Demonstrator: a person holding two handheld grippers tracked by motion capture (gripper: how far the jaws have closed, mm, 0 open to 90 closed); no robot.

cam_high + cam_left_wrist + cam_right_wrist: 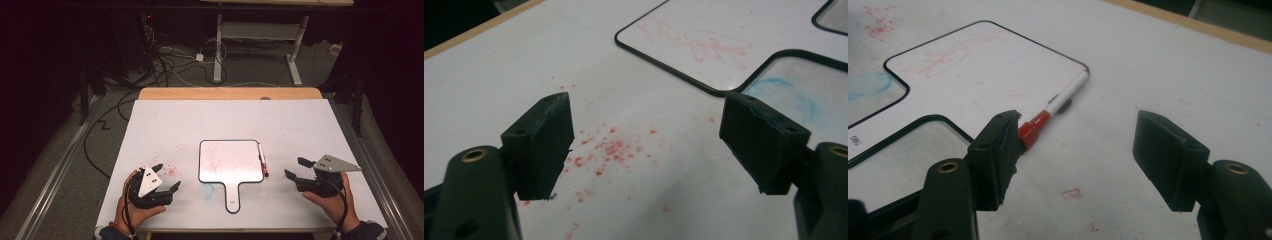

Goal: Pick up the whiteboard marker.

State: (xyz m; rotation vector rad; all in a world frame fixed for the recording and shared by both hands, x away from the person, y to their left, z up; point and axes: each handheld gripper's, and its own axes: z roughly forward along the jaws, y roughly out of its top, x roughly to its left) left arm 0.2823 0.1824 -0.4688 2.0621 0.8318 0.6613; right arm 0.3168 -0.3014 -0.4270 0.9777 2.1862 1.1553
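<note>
Dim room, lit mainly over a table [165, 125] covered with a white sheet, a strip of pale wood edge [230, 93] showing along the far side. Grey carpeted floor [70, 165] all around, with a metal rail [60, 167] running diagonally at left and another at right. Tangle of black and white cables [170, 62] on the floor beyond the table, one black cable [97, 135] trailing toward the near left. Farther back, a second desk on white metal legs [218, 47]. Black darkness at the left, right and top edges.
</note>
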